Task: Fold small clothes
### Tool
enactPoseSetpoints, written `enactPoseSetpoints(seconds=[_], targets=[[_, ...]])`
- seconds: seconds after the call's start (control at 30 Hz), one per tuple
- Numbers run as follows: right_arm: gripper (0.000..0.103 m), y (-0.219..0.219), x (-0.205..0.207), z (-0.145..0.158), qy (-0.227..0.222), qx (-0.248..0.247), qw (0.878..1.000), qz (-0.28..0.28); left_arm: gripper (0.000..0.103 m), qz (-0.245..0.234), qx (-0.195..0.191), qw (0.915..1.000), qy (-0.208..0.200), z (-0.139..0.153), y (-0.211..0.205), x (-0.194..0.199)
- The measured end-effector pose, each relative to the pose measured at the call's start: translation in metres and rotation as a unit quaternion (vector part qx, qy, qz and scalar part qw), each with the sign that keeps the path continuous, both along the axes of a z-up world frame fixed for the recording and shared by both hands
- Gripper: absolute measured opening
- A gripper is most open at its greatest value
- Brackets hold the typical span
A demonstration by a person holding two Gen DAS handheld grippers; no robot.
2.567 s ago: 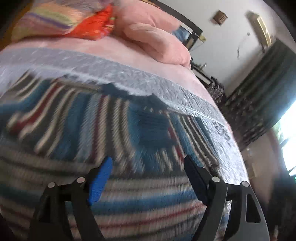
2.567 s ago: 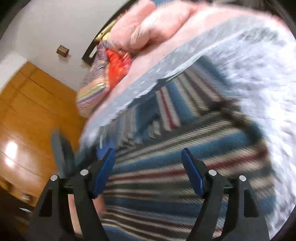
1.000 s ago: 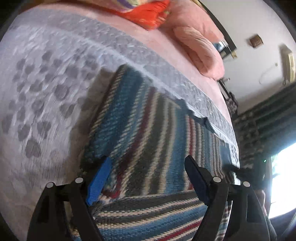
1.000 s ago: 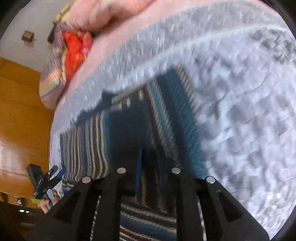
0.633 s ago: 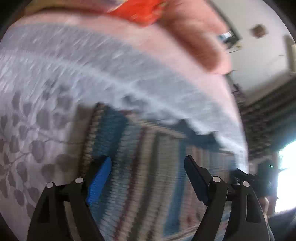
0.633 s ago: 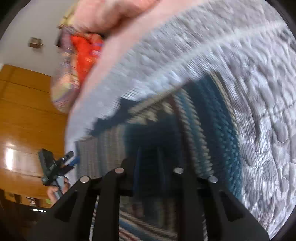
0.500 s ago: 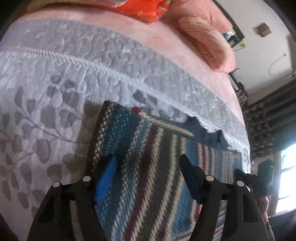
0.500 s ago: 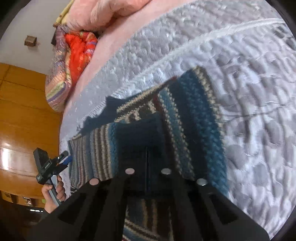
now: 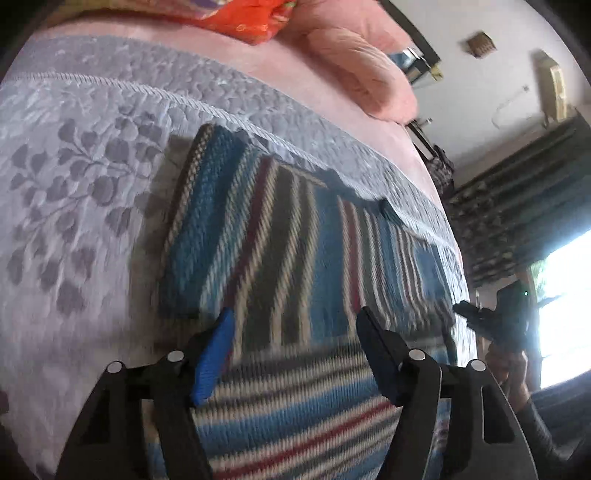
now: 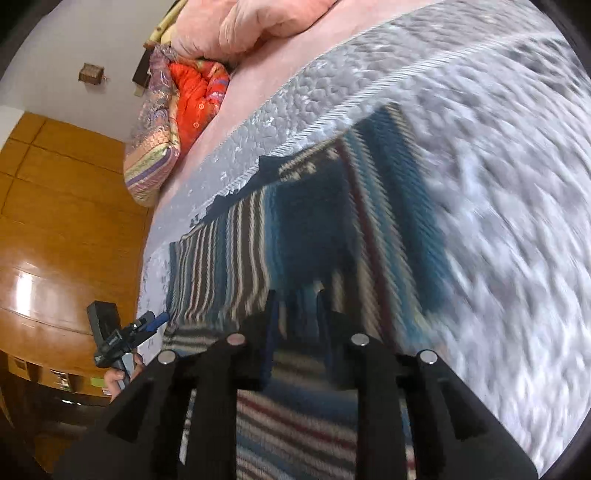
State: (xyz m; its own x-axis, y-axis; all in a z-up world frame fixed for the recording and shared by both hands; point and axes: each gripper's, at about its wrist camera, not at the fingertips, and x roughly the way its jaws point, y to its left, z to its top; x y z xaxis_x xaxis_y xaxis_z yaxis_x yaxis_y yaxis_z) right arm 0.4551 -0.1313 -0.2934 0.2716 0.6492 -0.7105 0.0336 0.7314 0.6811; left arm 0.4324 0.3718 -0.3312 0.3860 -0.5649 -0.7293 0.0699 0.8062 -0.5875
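A knitted sweater (image 9: 295,229) striped in blue, cream, dark grey and red lies flat on the grey quilted bedspread (image 9: 74,184). One part is folded across the body, so its stripes cross those below. My left gripper (image 9: 295,314) is open, hovering over the fold's near edge by the sweater's left end, with nothing between its fingers. In the right wrist view the sweater (image 10: 229,258) is blurred. My right gripper (image 10: 296,295) sits low over it, jaws a narrow gap apart, striped knit showing through the gap. I cannot see whether its pads touch the cloth.
Pink pillows (image 9: 354,66) and an orange-red cloth (image 9: 240,18) lie at the head of the bed. A wooden wardrobe (image 10: 55,221) stands beyond one bedside, dark curtains (image 9: 517,192) and a bright window beyond the other. A hand (image 10: 118,380) holds the far gripper.
The right gripper's jaws were together half a second ago and now stand slightly apart. The left gripper has slid along the sweater toward its near fold edge, jaws a little narrower.
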Motion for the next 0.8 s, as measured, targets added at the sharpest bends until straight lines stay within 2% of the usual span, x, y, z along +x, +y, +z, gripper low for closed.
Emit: enactPoseSetpoints(seconds=[0.03,0.1,0.17,0.2,0.23,0.27,0.3,0.33,0.37,0.47,0.5,0.6,0.7,0.8], targets=[[0.022,-0.006,-0.007,-0.007,0.009,-0.004,1.0,-0.004,0.072,-0.007,0.003,1.0,0.004,-0.003,0.0,-0.005],[0.023,-0.013,-0.012,-0.028,0.04,-0.016,0.999,-0.013,0.072,-0.009,0.039,0.9989,0.025,-0.021,-0.002,-0.018],[0.006,-0.019,-0.015,-0.049,0.057,-0.042,0.997,-0.01,0.07,-0.006,0.048,0.9982,0.037,-0.033,-0.004,-0.024],[0.003,-0.02,-0.019,-0.049,0.053,-0.052,0.997,-0.014,0.07,-0.005,0.068,0.9971,0.034,-0.029,-0.007,-0.028],[0.013,-0.024,-0.025,-0.041,0.052,-0.041,0.997,-0.025,0.07,-0.003,0.074,0.9967,0.034,-0.022,-0.008,-0.034],[0.022,-0.027,-0.033,-0.034,0.049,-0.029,0.998,-0.028,0.07,-0.003,0.063,0.9975,0.033,-0.017,-0.007,-0.04],[0.041,-0.029,-0.047,-0.022,0.039,-0.02,0.999,-0.028,0.074,-0.006,0.041,0.9987,0.028,-0.007,-0.005,-0.053],[0.05,-0.031,-0.058,-0.016,0.035,-0.02,0.999,-0.026,0.078,-0.009,0.036,0.999,0.027,0.002,-0.001,-0.069],[0.05,-0.034,-0.072,-0.011,0.036,-0.022,0.999,-0.023,0.08,-0.011,0.038,0.9988,0.03,0.007,0.002,-0.082],[0.052,-0.052,-0.126,-0.007,0.058,-0.046,0.997,-0.023,0.081,-0.017,0.036,0.9967,0.071,0.007,0.017,-0.13],[0.053,-0.06,-0.15,-0.009,0.068,-0.065,0.995,-0.025,0.081,-0.014,0.031,0.9958,0.085,0.005,0.024,-0.149],[0.054,-0.069,-0.2,-0.021,0.108,-0.079,0.99,-0.034,0.083,0.001,0.026,0.9918,0.125,-0.007,0.039,-0.192],[0.055,-0.065,-0.237,-0.027,0.131,-0.068,0.988,-0.042,0.084,0.011,-0.017,0.9834,0.181,-0.031,0.041,-0.219],[0.063,-0.044,-0.259,-0.026,0.136,-0.056,0.988,-0.034,0.084,0.008,-0.038,0.9748,0.22,-0.05,0.026,-0.232]])
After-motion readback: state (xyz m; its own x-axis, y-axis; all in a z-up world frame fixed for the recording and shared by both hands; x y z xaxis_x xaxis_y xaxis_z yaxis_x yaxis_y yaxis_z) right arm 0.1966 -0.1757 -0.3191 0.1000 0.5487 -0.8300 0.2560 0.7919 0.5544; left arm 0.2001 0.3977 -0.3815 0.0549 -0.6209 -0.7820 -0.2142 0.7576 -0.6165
